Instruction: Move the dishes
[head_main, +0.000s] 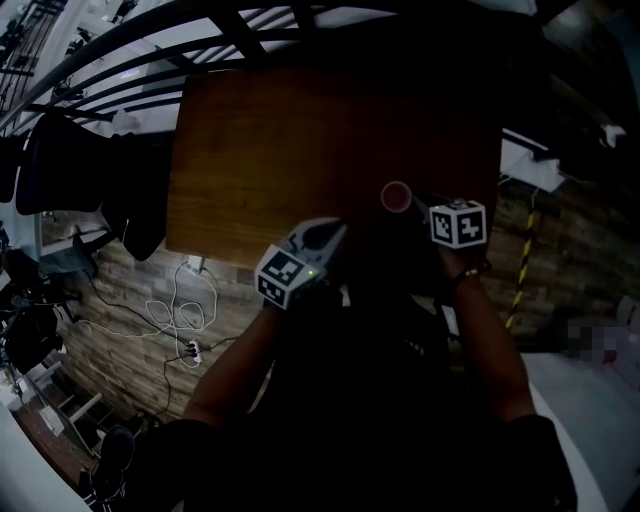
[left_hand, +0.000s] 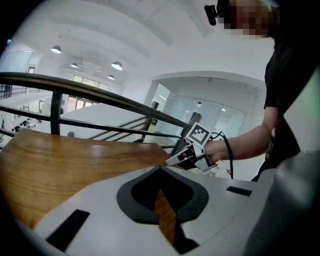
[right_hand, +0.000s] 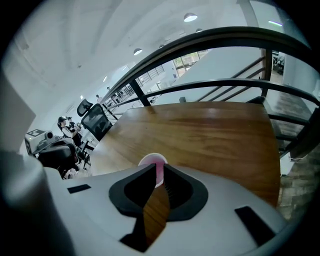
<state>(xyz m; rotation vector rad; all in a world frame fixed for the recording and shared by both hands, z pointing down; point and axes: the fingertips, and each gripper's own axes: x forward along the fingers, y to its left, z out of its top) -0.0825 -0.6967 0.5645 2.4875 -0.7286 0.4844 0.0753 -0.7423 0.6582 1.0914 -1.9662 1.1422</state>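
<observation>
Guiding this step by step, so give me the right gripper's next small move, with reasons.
Probably lift straight up a little: the right gripper seems closed on the near rim of the pink dish, which sits on the wooden table. The left gripper is shut, empty.

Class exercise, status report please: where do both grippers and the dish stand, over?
Left gripper shut, empty. Right gripper shut on rim of small round pink dish, dish on brown wooden table. Nothing seen in the way.
</observation>
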